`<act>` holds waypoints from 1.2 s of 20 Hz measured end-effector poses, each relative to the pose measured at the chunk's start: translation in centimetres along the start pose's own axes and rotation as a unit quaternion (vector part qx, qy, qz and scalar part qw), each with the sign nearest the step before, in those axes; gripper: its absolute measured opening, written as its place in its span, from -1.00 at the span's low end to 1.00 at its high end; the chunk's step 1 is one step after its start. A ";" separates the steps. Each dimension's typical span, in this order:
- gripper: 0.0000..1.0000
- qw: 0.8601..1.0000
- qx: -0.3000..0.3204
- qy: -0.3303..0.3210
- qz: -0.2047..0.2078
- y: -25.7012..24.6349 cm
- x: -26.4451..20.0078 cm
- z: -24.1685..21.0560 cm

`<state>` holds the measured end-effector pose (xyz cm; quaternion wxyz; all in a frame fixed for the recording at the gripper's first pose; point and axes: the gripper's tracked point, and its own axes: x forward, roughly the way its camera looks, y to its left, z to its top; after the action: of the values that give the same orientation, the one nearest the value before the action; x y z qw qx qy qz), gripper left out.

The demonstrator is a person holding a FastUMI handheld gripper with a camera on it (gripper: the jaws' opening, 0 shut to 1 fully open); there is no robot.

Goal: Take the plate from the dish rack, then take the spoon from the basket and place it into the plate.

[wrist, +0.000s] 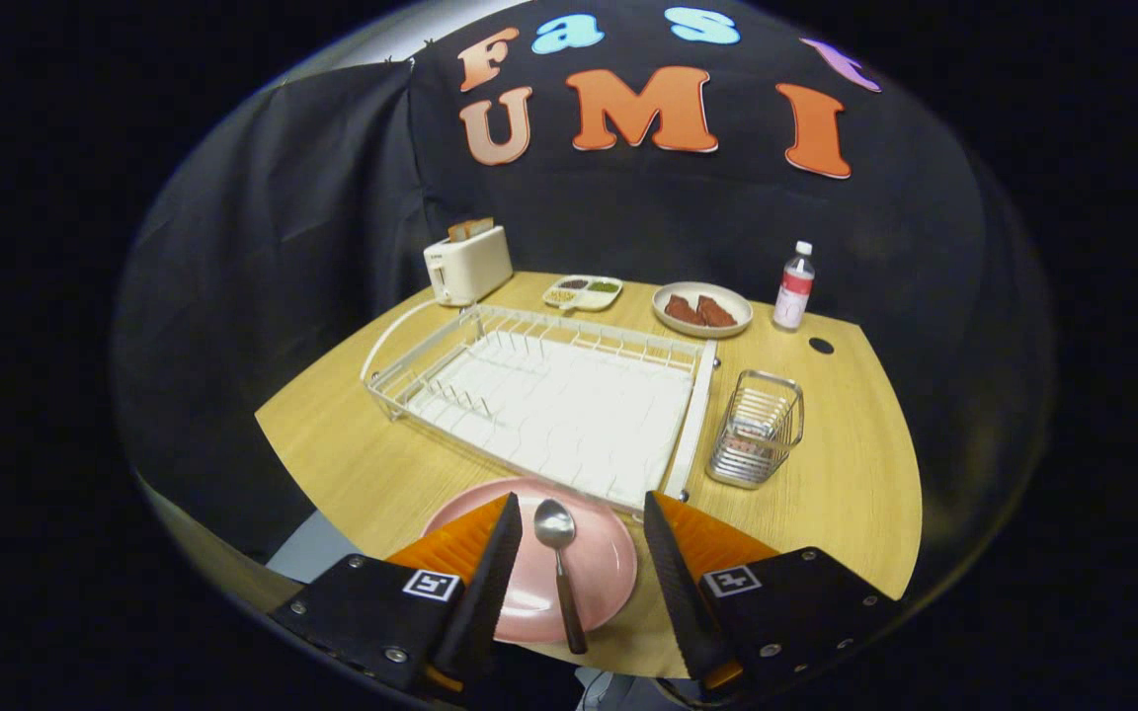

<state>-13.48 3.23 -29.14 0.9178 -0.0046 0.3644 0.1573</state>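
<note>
Staged kitchen booth, black cloth wall, toaster, dish rack

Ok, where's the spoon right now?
The spoon lies on the pink plate, between the open claw's fingers, just in front of the dish rack.

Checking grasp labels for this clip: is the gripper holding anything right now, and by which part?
Nothing is held. The gripper has its jaws open, and the spoon lies free on the pink plate between them, touching neither.
</note>
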 end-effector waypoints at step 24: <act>0.74 0.929 -0.020 -0.340 -0.149 -7.2 -12.5 25.8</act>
<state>-2.71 -4.01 -2.59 0.9993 -0.0233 0.0229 0.0185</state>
